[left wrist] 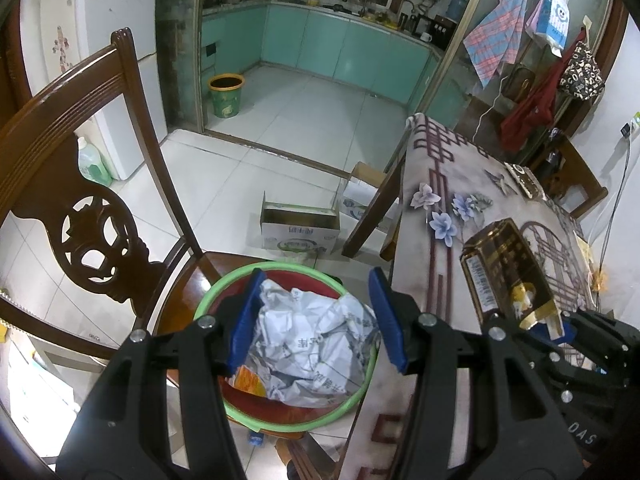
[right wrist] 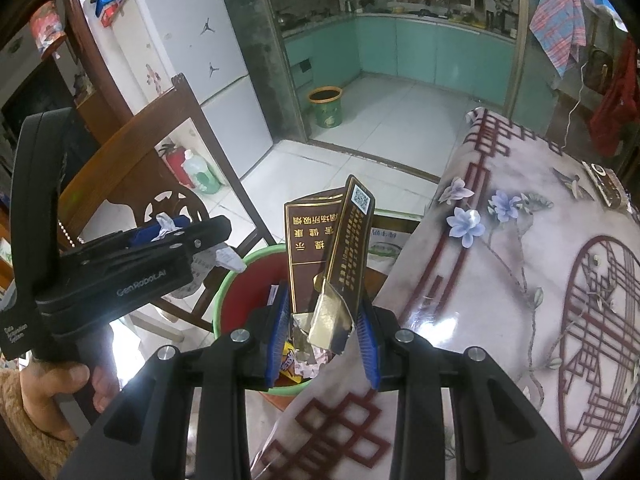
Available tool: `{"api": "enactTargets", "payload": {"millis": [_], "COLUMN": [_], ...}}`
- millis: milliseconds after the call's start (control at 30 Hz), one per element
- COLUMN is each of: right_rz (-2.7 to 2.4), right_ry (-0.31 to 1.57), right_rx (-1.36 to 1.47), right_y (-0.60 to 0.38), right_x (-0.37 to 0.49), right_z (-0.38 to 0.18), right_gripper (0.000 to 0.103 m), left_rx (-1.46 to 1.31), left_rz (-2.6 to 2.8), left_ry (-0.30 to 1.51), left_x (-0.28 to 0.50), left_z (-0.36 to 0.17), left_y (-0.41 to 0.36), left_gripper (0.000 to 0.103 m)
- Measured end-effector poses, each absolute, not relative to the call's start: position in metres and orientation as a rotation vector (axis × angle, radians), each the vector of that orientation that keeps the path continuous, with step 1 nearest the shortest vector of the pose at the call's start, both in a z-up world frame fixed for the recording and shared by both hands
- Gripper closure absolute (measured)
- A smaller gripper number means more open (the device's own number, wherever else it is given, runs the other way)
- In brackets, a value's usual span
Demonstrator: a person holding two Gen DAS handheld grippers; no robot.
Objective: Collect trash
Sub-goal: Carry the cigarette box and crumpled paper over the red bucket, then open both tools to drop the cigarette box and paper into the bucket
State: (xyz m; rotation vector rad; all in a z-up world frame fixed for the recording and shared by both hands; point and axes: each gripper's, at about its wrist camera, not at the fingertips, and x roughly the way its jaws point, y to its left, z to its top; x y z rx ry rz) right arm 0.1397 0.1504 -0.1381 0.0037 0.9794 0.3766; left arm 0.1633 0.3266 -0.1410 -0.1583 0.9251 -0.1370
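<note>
My left gripper (left wrist: 316,320) is shut on a crumpled white paper wrapper (left wrist: 312,344) and holds it just over a red bin with a green rim (left wrist: 208,304). The bin has an orange scrap inside. In the right wrist view, the left gripper (right wrist: 172,226) is on the left with the paper (right wrist: 208,264) hanging from its blue pads. My right gripper (right wrist: 324,340) is shut on a brown and gold cigarette box (right wrist: 320,248) with torn foil, held above the bin's (right wrist: 228,284) right side. The box (left wrist: 504,268) also shows in the left wrist view.
The bin sits on a carved wooden chair (left wrist: 80,184) beside a table with a floral cloth (right wrist: 520,280). Open cardboard boxes (left wrist: 300,228) lie on the tiled floor. A green pail (left wrist: 226,96) stands in the kitchen doorway. A hand (right wrist: 52,392) holds the left gripper's handle.
</note>
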Motion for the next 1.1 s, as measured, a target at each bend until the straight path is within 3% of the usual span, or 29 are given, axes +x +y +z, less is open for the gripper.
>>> {"api": "enactTargets", "payload": {"millis": [867, 1100], "right_rz": [0.439, 0.454], "right_ry": [1.028, 1.112], "right_rx": [-0.011, 0.033], "right_y": [0.168, 0.173], "right_x": [0.150, 0.162], "right_z": [-0.151, -0.179], "right_gripper": [0.071, 0.071], "left_rx": [-0.174, -0.165], "left_rz": [-0.110, -0.078], "left_ry": [0.955, 1.008], "left_x": [0.177, 0.188], "left_z": [-0.157, -0.181], "left_y": [0.337, 0.341], "left_gripper": [0.052, 0.052]}}
